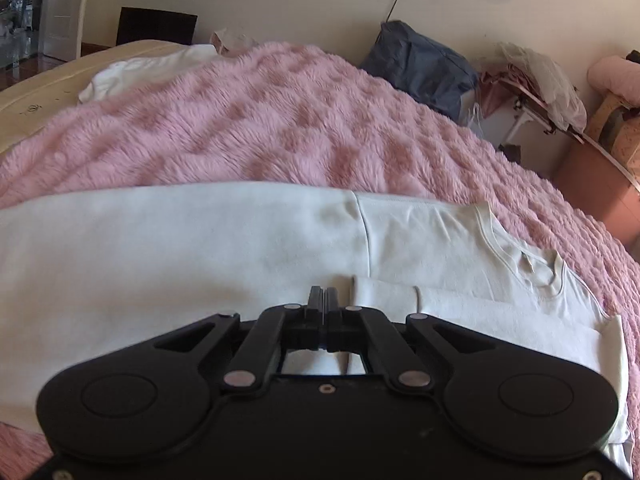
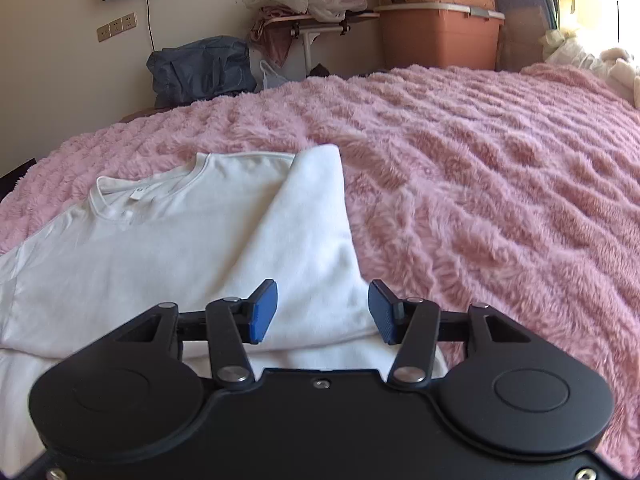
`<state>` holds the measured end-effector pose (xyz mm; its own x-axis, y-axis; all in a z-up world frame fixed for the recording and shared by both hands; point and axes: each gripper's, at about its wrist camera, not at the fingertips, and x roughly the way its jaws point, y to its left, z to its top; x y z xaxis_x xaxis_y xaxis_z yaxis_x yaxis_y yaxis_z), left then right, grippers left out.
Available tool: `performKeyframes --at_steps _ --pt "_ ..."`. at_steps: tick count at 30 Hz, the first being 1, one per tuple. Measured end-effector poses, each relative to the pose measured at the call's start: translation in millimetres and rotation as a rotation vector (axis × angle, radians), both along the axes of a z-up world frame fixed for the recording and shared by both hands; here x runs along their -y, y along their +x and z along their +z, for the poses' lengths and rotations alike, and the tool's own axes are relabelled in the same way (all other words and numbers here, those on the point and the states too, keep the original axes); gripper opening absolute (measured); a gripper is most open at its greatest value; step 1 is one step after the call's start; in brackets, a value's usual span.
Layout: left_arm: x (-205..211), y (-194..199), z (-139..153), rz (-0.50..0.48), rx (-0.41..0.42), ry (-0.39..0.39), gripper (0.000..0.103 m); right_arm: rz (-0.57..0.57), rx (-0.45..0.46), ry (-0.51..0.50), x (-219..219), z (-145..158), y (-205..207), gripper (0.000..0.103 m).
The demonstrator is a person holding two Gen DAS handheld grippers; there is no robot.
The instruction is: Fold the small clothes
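A white T-shirt lies flat on a fluffy pink blanket, its collar to the right. My left gripper is shut with nothing seen between its fingers, low over the shirt's middle. In the right wrist view the T-shirt has its right side and sleeve folded over the body, collar at the far left. My right gripper is open, its blue pads either side of the folded flap's near edge, holding nothing.
A second white cloth lies at the blanket's far left on a beige mattress. Beyond the bed stand a blue bag, a small table with bags and a pink storage bin. Pink blanket stretches to the right.
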<state>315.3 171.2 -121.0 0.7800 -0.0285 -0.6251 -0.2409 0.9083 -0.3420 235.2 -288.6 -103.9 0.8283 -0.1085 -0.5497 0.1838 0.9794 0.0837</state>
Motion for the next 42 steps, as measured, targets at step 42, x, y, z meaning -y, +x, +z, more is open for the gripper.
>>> performKeyframes --at_steps 42 --pt "-24.5 23.7 -21.1 -0.067 -0.038 -0.182 0.007 -0.092 -0.122 -0.113 6.6 -28.6 98.4 0.060"
